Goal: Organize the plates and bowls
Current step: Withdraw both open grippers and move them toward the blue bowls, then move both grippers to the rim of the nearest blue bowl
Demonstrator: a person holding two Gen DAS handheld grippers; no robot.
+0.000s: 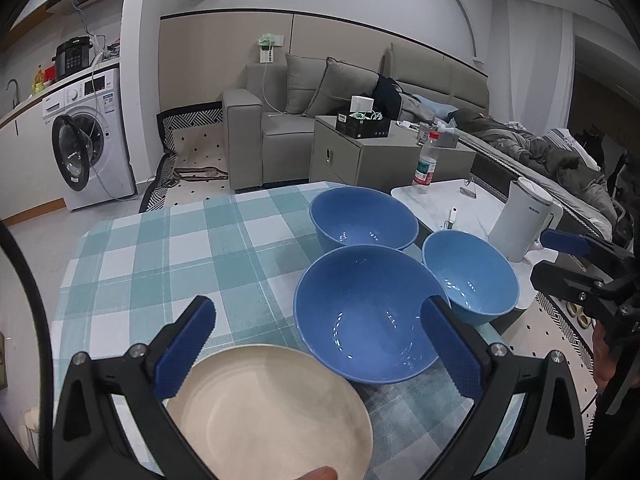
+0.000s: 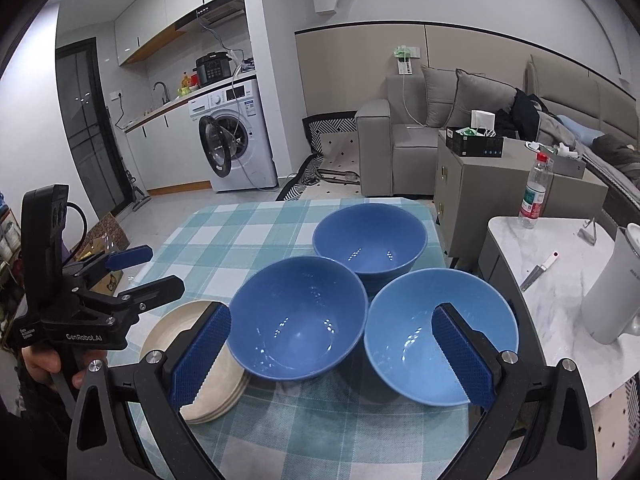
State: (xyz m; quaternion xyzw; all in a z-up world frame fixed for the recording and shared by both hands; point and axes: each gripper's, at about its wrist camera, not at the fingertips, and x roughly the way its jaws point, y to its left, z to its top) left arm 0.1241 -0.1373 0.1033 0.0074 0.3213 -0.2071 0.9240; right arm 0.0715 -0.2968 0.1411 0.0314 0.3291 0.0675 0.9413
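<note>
Three blue bowls sat close together on the checked tablecloth (image 2: 224, 224). The near bowl (image 2: 298, 318) was in the middle, the far bowl (image 2: 370, 236) was behind it, and the lighter bowl (image 2: 442, 332) was on the right, by the edge of the cloth. None of them sat inside another. The cream plates (image 2: 216, 392) were already in a neat pile, just left of the near bowl. So the plates looked done, and the bowls looked like the job still left, maybe by putting them one inside the other. The left gripper (image 1: 320, 346) hung above the pile of plates with its two blue fingers wide apart, and it held nothing. The right gripper (image 2: 330, 354) hung in front of the near bowl and the lighter bowl. Its fingers were wide apart too, and it held nothing. A white kettle (image 2: 612, 292) and a water bottle (image 2: 534, 192) stood on the small white table (image 2: 560, 320) to the right, and they were not part of the job.
</note>
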